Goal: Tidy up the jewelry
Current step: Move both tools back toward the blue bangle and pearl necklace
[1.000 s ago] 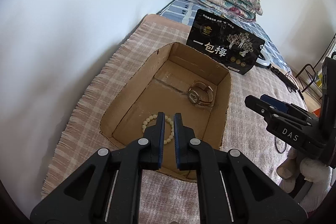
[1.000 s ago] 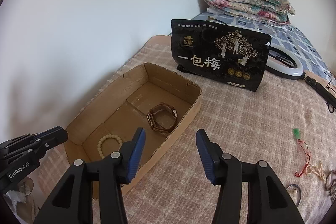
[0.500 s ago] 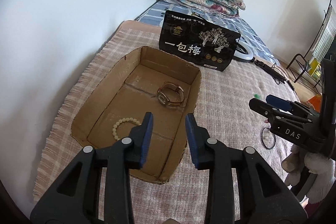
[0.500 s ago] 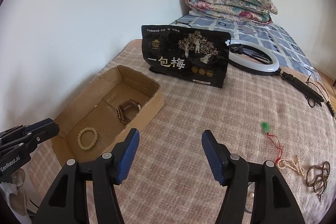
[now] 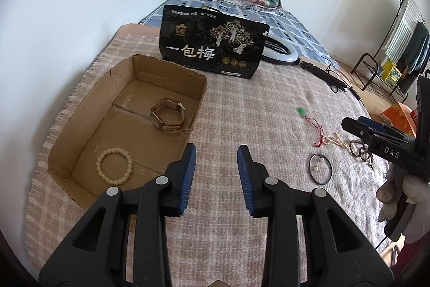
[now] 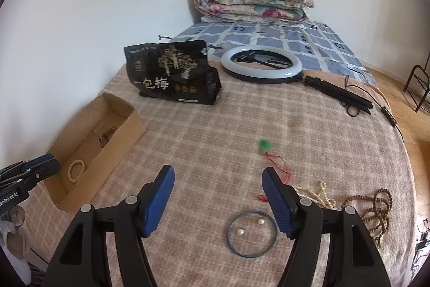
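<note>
Jewelry sorting on a checked blanket (image 5: 255, 104): from the left wrist, the left gripper (image 5: 216, 166) hangs with its jaws parted and nothing between them, over the blanket just right of the cardboard box (image 5: 197, 98), where a watch (image 5: 168, 118) and a cream bead bracelet (image 5: 114, 166) already lie. The loose pieces sit to its right: a dark bangle (image 5: 320, 168), a red cord with a green charm (image 5: 313, 123) and brown beads (image 5: 360, 149), close under the right gripper's tip. From the right wrist, the right gripper (image 6: 217, 202), jaws having just been opening and empty, points across the blanket with the bangle (image 6: 252, 233) flat just below and inside its right finger, two pearls (image 6: 250, 227) within the ring. Pearl strand (image 6: 321, 195) and brown beads (image 6: 376, 211) trail farther right. The right hand looks the nearer to the bangle, likely the next pick.
</note>
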`<action>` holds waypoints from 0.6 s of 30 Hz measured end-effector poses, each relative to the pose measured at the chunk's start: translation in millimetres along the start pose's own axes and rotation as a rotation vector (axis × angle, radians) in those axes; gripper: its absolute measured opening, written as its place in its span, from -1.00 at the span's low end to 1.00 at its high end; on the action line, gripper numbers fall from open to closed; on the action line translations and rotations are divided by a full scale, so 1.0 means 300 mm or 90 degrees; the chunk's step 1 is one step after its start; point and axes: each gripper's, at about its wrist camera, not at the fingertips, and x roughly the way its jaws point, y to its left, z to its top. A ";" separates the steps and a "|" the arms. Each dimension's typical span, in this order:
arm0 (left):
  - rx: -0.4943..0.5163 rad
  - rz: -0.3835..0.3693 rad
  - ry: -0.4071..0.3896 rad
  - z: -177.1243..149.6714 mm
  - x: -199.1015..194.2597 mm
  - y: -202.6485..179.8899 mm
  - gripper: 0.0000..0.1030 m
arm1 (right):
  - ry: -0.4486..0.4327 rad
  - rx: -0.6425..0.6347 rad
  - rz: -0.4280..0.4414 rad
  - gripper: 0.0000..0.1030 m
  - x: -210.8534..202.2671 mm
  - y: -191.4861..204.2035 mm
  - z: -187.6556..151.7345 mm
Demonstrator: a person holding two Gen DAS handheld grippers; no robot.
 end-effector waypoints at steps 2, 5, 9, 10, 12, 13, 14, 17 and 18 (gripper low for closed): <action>0.009 -0.008 0.002 -0.001 0.010 -0.041 -0.39 | 0.002 0.016 -0.005 0.36 -0.011 -0.053 -0.009; 0.026 -0.018 0.006 -0.005 0.029 -0.101 -0.39 | 0.001 0.039 -0.015 0.36 -0.031 -0.134 -0.020; 0.048 -0.030 0.017 -0.018 0.061 -0.182 -0.39 | 0.002 0.065 -0.031 0.36 -0.052 -0.233 -0.041; 0.052 -0.033 0.020 -0.020 0.070 -0.197 -0.39 | 0.003 0.070 -0.035 0.36 -0.055 -0.255 -0.046; 0.061 -0.042 0.028 -0.031 0.088 -0.238 -0.39 | 0.006 0.081 -0.041 0.36 -0.060 -0.296 -0.057; 0.068 -0.046 0.032 -0.035 0.097 -0.259 -0.39 | 0.009 0.086 -0.042 0.36 -0.062 -0.316 -0.062; 0.074 -0.050 0.037 -0.039 0.105 -0.281 -0.39 | 0.011 0.091 -0.043 0.36 -0.064 -0.334 -0.067; 0.091 -0.067 0.050 -0.052 0.127 -0.337 -0.38 | 0.017 0.101 -0.046 0.36 -0.070 -0.380 -0.082; 0.096 -0.074 0.055 -0.056 0.136 -0.357 -0.27 | 0.019 0.102 -0.048 0.36 -0.073 -0.392 -0.087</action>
